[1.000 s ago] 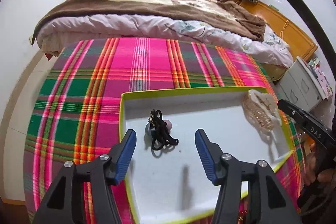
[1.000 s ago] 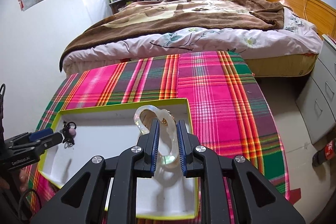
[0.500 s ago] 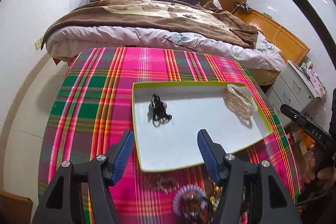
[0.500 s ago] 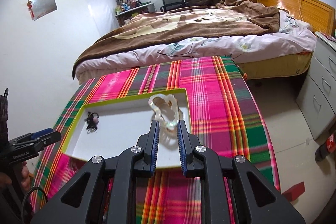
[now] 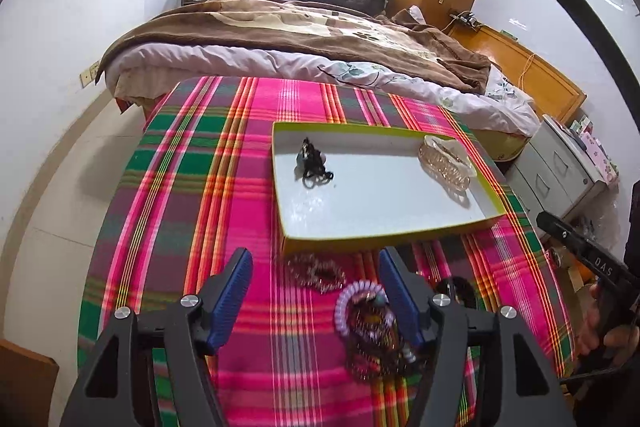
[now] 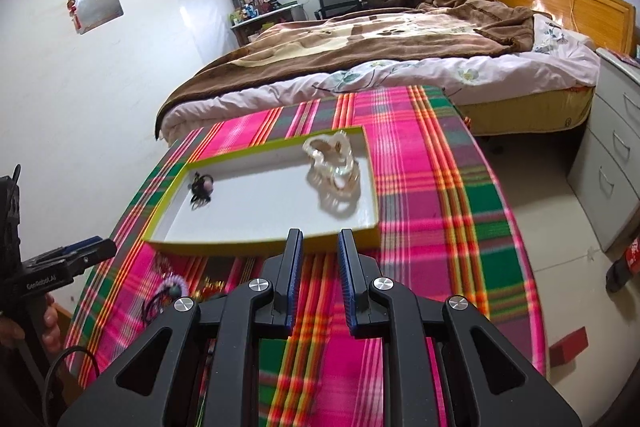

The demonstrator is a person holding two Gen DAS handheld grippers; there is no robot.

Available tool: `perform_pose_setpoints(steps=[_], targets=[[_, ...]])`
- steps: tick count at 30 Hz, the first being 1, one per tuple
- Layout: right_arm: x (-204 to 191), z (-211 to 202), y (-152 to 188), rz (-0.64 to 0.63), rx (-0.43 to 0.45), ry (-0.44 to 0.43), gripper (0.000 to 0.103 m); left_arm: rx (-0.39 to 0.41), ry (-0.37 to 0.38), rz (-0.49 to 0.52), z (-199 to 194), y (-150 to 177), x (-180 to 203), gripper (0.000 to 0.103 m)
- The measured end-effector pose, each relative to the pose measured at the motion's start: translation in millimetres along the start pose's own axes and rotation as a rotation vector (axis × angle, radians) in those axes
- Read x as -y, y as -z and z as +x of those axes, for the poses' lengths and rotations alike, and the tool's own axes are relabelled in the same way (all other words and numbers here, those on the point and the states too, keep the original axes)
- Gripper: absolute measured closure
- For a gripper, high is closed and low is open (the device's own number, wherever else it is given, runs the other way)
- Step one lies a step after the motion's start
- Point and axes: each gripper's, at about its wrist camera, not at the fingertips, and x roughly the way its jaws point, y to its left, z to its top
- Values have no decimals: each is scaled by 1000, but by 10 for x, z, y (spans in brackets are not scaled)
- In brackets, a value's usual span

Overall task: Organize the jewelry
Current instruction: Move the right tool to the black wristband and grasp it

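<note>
A shallow white tray with a yellow-green rim [image 5: 384, 233] [image 6: 260, 237] lies on the plaid tablecloth. In it lie a clear hair claw clip [image 5: 444, 163] [image 6: 334, 167] at the right and a black hair tie bundle [image 5: 312, 165] [image 6: 200, 189] at the left. Loose jewelry lies in front of the tray: a beaded bracelet [image 5: 316, 273], a lilac coil tie [image 5: 356, 301] [image 6: 174, 285] and a dark pile [image 5: 376, 343]. My left gripper [image 5: 316, 281] is open above the bracelet. My right gripper [image 6: 319, 253] is slightly open and empty, just short of the tray's near rim.
The plaid-covered table [image 5: 192, 211] drops off at the left and right. A bed with a brown blanket [image 5: 304, 35] stands behind it. Grey drawers [image 5: 560, 171] stand at the right, with a red bottle [image 6: 624, 263] on the floor.
Both grippers have pulled back from the tray toward me. The right gripper let go of the clear clip, which now lies in the tray. The loose jewelry came into the left view.
</note>
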Motion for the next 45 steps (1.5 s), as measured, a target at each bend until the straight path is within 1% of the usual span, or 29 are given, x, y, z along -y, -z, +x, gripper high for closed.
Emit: perform_pose_setpoints(steps=[3,8,12,14,16,18,21,28,31,32,33,34,35,37,41,45], targets=[[-34,23,119,-12,-23,-18,74,-5,-5,-8,-21,93,-36,37],[-103,130,298,-28,-66,-51,73,-12,4,-19,-45,281,-79,37],[-195,315,392,-63,-126,-66,73,-24,3,-33,-29,397,-137,36],[-225,376,421,-83,-139,-68,71,-32,0,-35,-1,426,-170,36],[-264,433,436,-95,-150,-68,66,-39,-1,-43,26,440,-198,36],[-289,476,444,-102,-161,-80,65,-43,-2,-52,51,444,-231,36],[-333,568,448,-119,-185,-70,65,-50,-1,-55,85,442,-265,36],[-502,633,460,-224,-179,-11,65,-71,6,-75,174,449,-347,36],[-540,637,473,-248,-180,4,65,-78,6,-79,209,439,-366,36],[-540,638,468,-250,-180,3,65,-79,10,-80,219,435,-372,36],[-546,643,465,-250,-180,2,71,-81,12,-83,228,432,-378,36],[-535,641,463,-246,-180,-2,80,-83,11,-85,237,425,-387,36],[-530,635,465,-244,-180,-12,82,-83,13,-84,244,418,-388,36],[-534,635,471,-241,-184,-40,92,-84,11,-85,252,414,-394,36],[-517,616,464,-226,-175,-54,93,-86,21,-89,252,407,-395,36],[-419,533,460,-185,-154,-75,94,-92,55,-83,248,408,-360,36]])
